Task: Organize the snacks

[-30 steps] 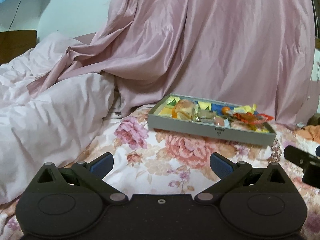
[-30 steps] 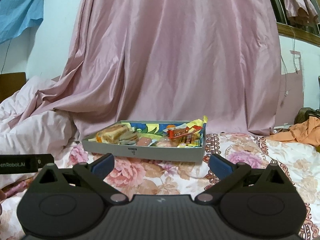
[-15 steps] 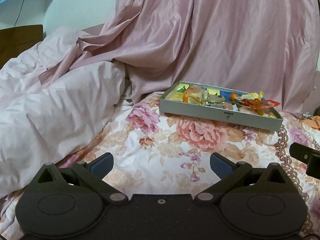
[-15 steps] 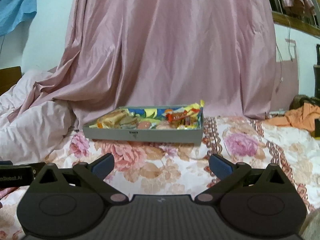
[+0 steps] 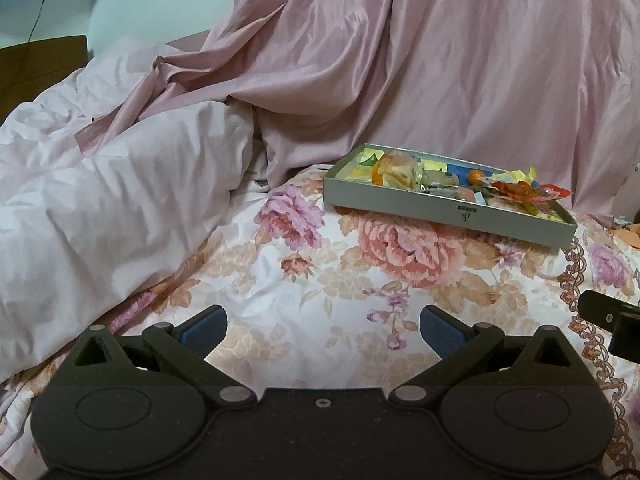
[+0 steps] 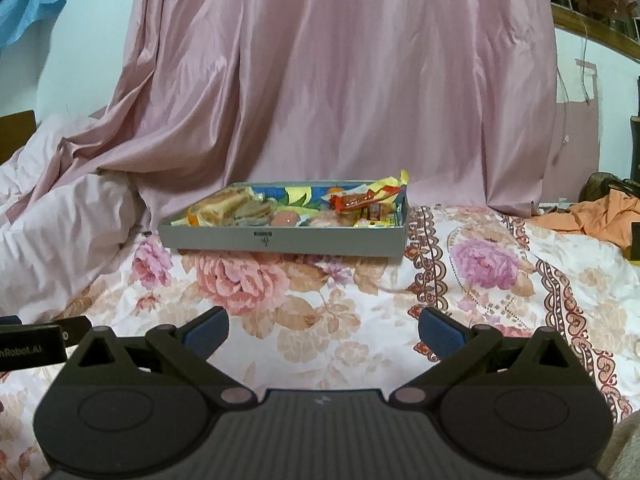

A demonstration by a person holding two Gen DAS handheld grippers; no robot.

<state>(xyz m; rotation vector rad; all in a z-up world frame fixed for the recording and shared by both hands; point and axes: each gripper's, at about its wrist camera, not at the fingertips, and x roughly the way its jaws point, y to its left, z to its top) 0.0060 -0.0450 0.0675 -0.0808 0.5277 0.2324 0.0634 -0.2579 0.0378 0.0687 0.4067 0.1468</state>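
A shallow grey box [image 5: 404,205] [image 6: 320,240] rests on the floral bedsheet, filled with several wrapped snacks: bread in clear wrap [image 6: 220,209], a red wrapper [image 6: 360,199], yellow packets [image 5: 516,176]. My left gripper [image 5: 323,326] hovers low over the sheet, well short of the box, which lies ahead and to the right; its jaws are wide apart and hold nothing. My right gripper [image 6: 323,327] is open and empty too, facing the box's long front wall from a distance.
A rumpled pale pink duvet [image 5: 100,200] piles up on the left. A pink satin curtain [image 6: 340,80] hangs behind the box. Orange cloth [image 6: 600,218] lies at the far right. The floral sheet [image 6: 320,312] stretches between grippers and box.
Both grippers have drawn back from the box and risen a little, so it looks smaller and farther. Their jaws stayed wide apart. The box has not moved.
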